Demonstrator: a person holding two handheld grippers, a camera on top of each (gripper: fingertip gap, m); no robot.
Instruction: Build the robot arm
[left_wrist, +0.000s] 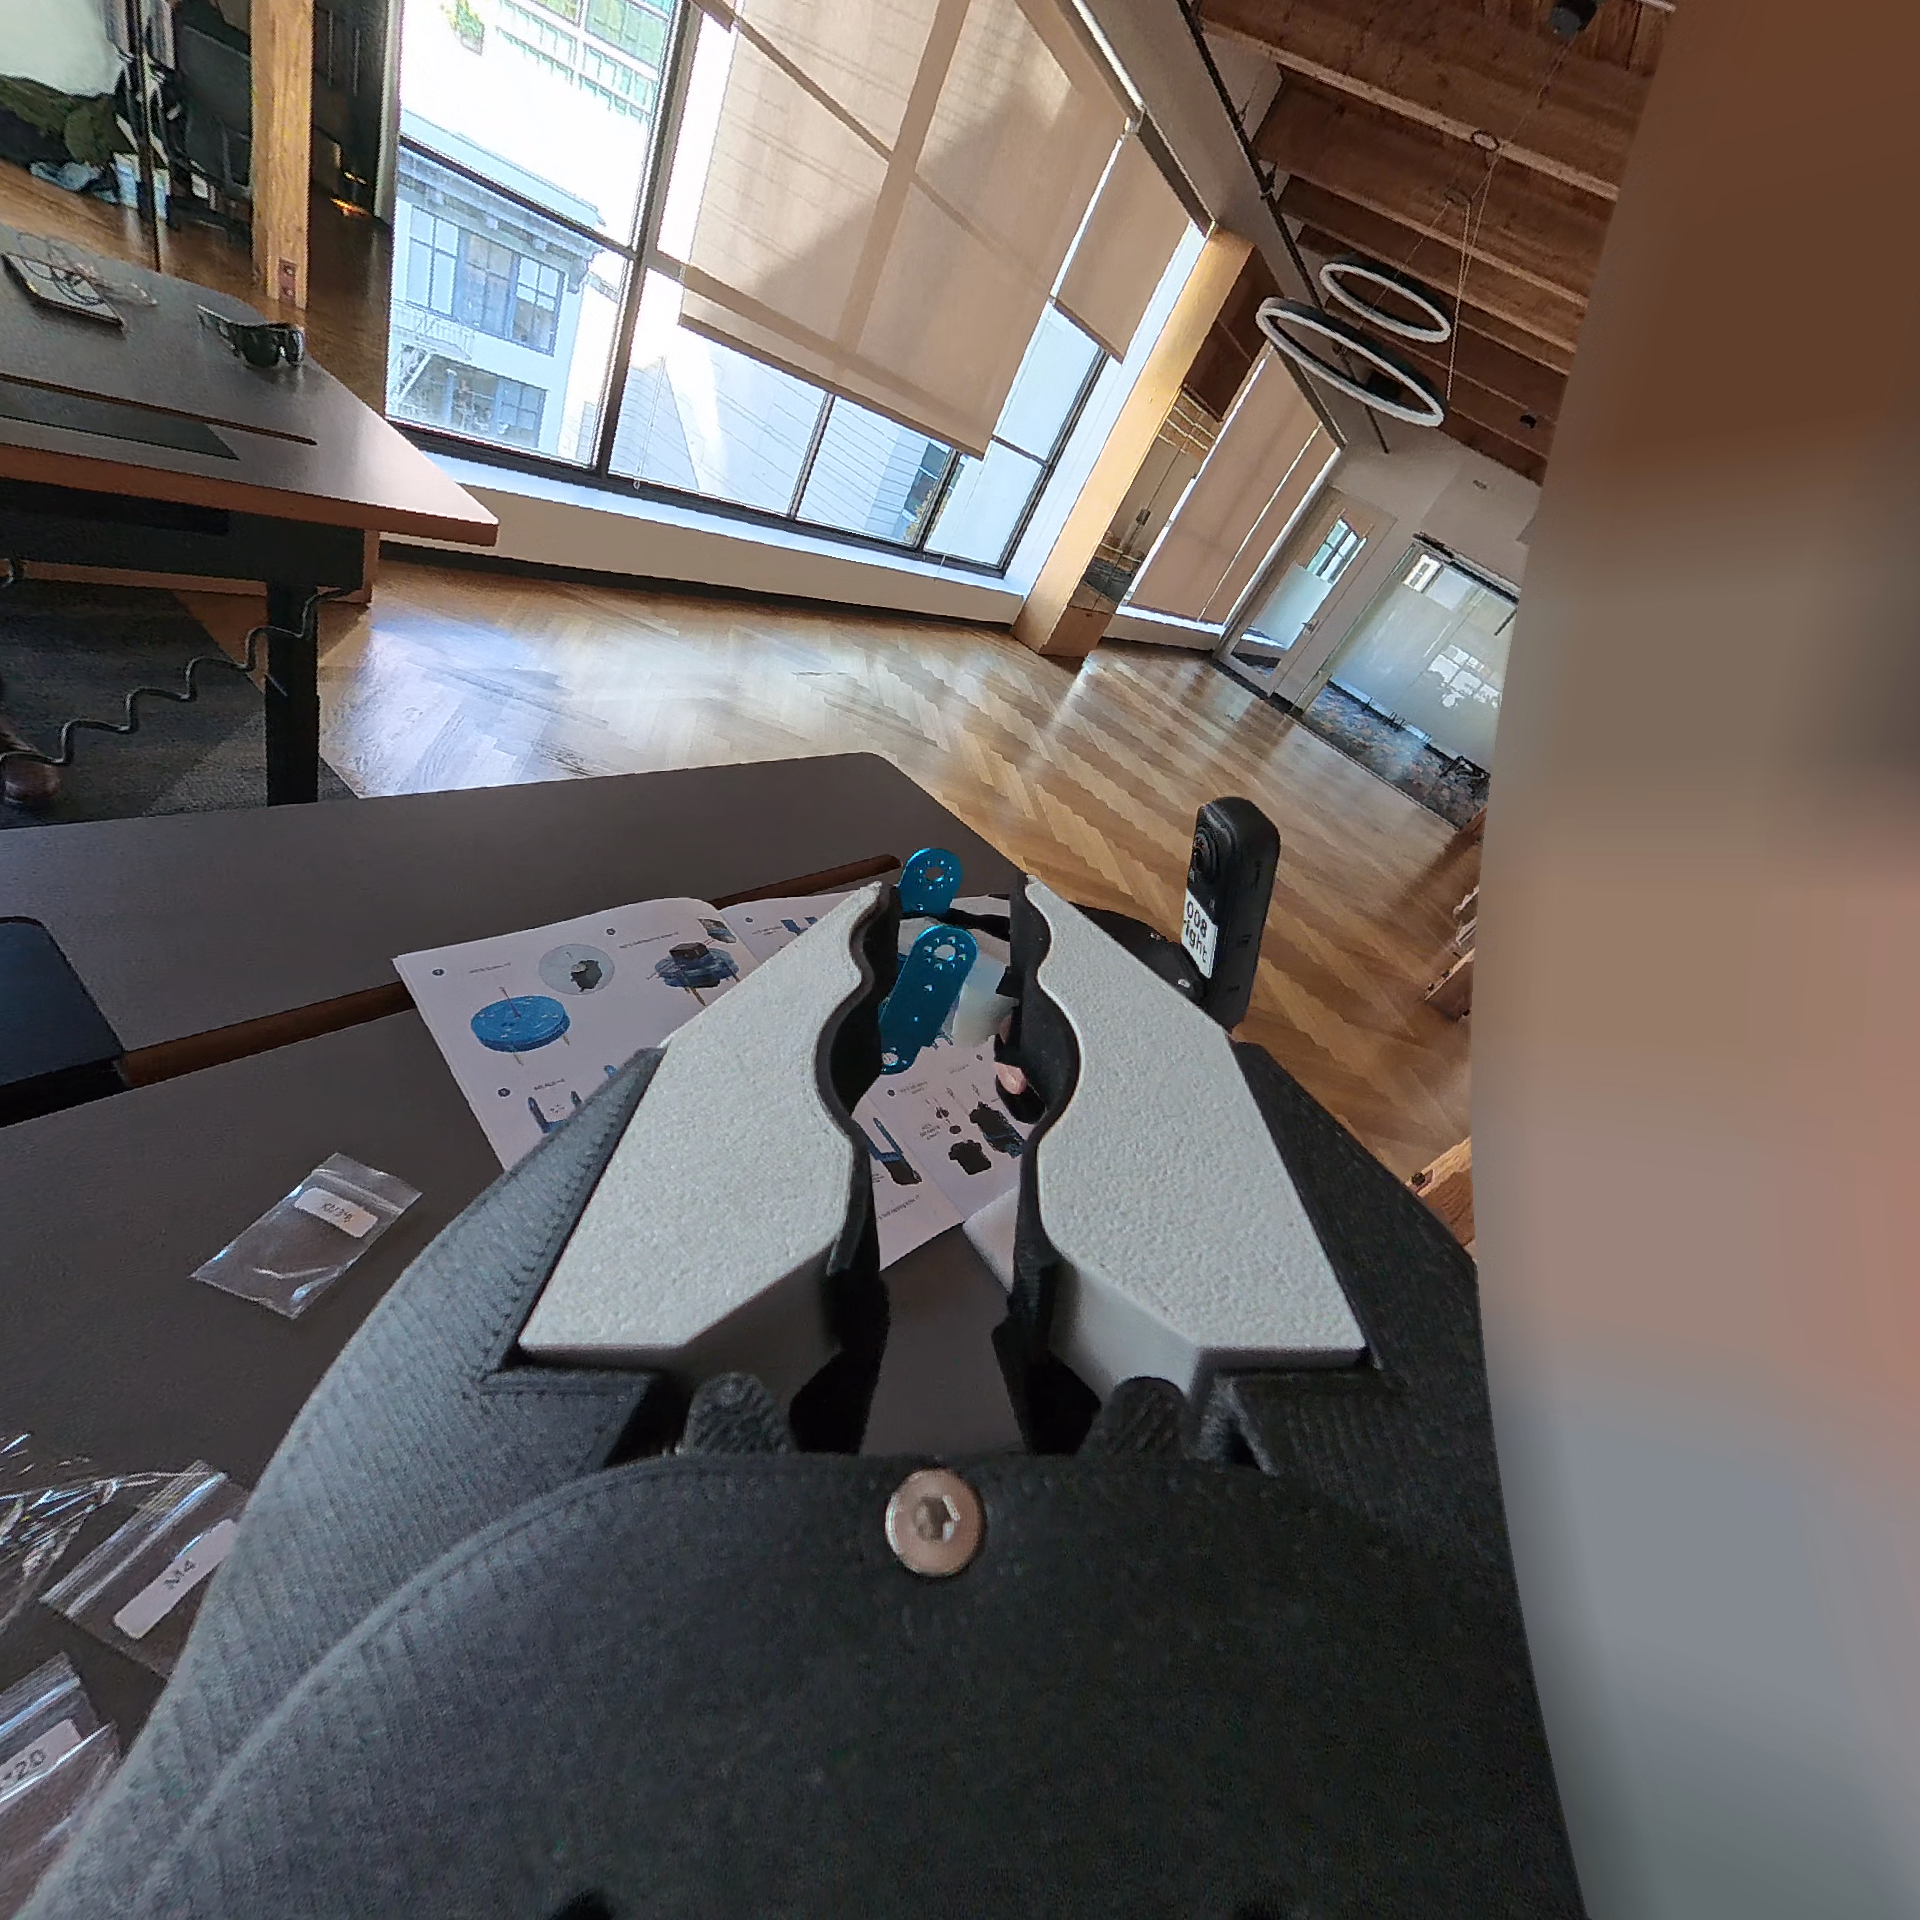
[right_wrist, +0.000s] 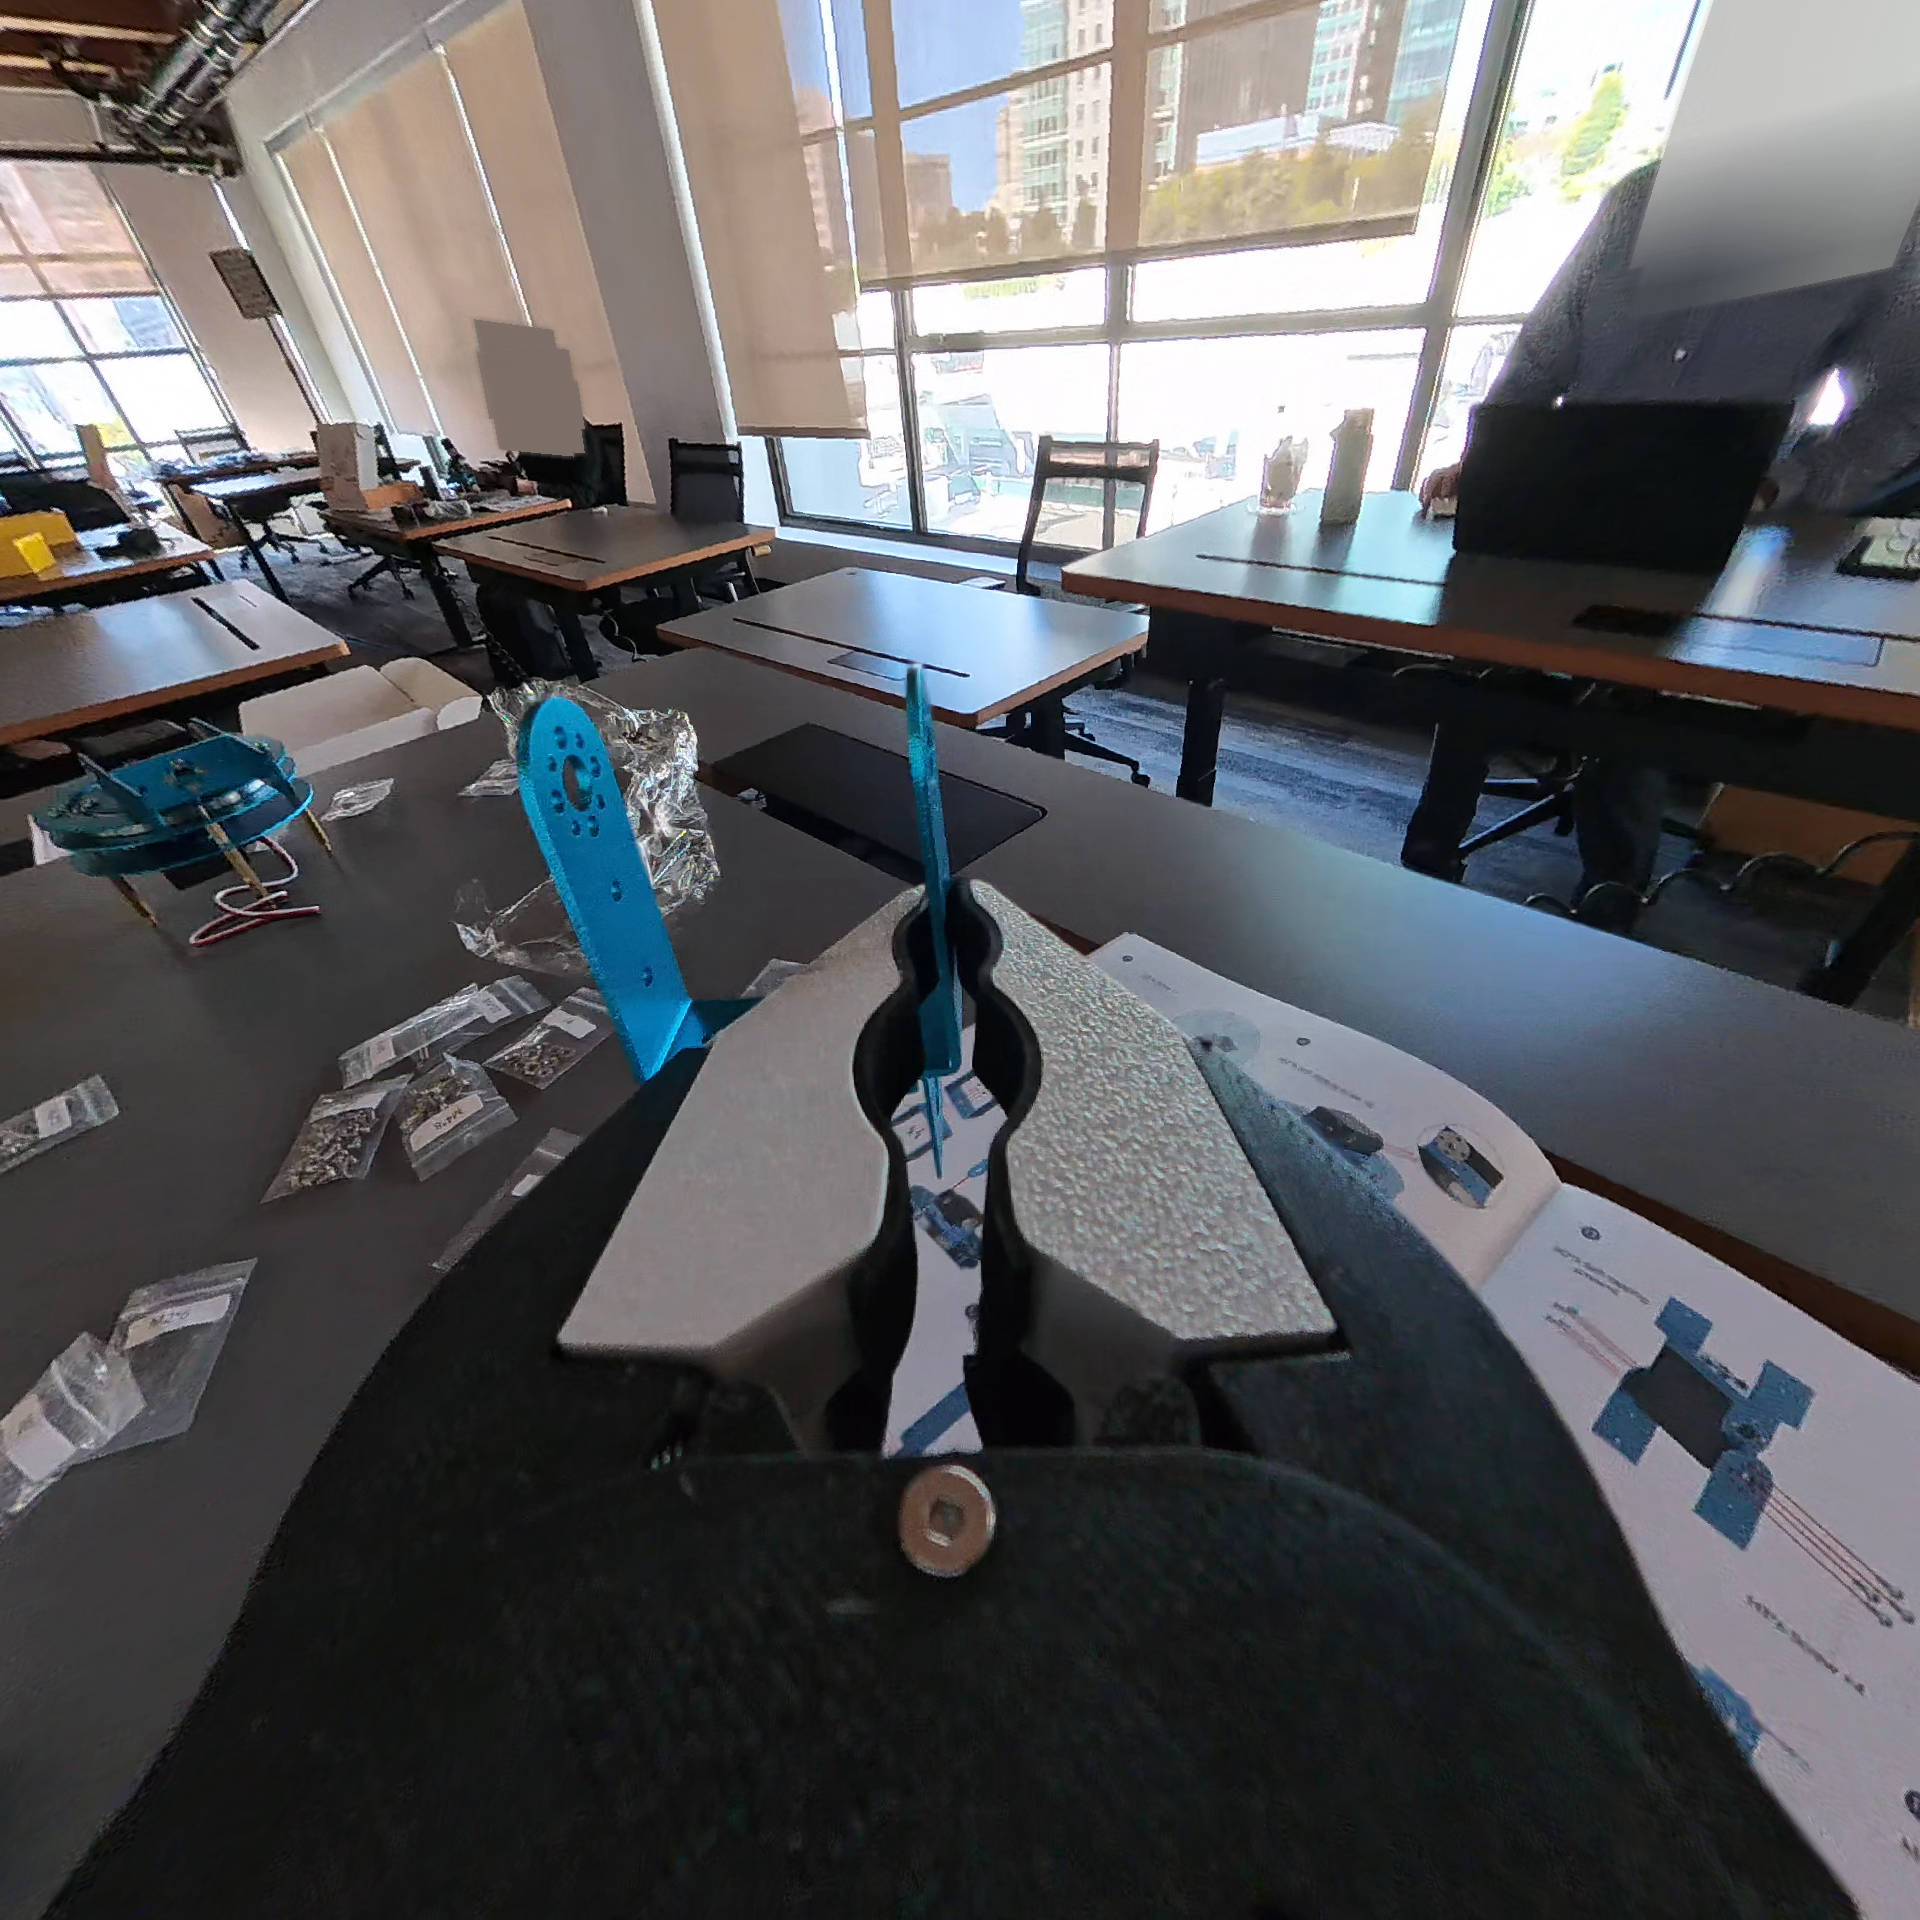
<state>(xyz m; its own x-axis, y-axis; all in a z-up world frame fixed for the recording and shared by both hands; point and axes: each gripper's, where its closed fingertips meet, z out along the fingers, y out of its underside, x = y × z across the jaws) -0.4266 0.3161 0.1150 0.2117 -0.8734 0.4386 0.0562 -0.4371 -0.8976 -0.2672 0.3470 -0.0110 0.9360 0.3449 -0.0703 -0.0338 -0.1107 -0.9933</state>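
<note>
The right claw (right_wrist: 943, 914) pinches a blue U-shaped perforated metal bracket (right_wrist: 592, 883) by one arm, upright above the dark tabletop (right_wrist: 1351, 935); the left claw (left_wrist: 951, 914), slightly parted, holds nothing.

Colours on your desk
Your bracket (right_wrist: 597, 883) is bright blue with round holes; desk (right_wrist: 1351, 966) dark grey, matte. Booklet (right_wrist: 1621, 1351) white with blue and black diagrams. Your jaws have pale grey pebbled faces on black ribbed bodies. Floor (left_wrist: 935, 707) is brown herringbone wood.

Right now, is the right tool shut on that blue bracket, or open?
Shut on it. In the right wrist view the right tool pinches one thin arm of the blue bracket, which stands upright above the instruction booklet.
</note>
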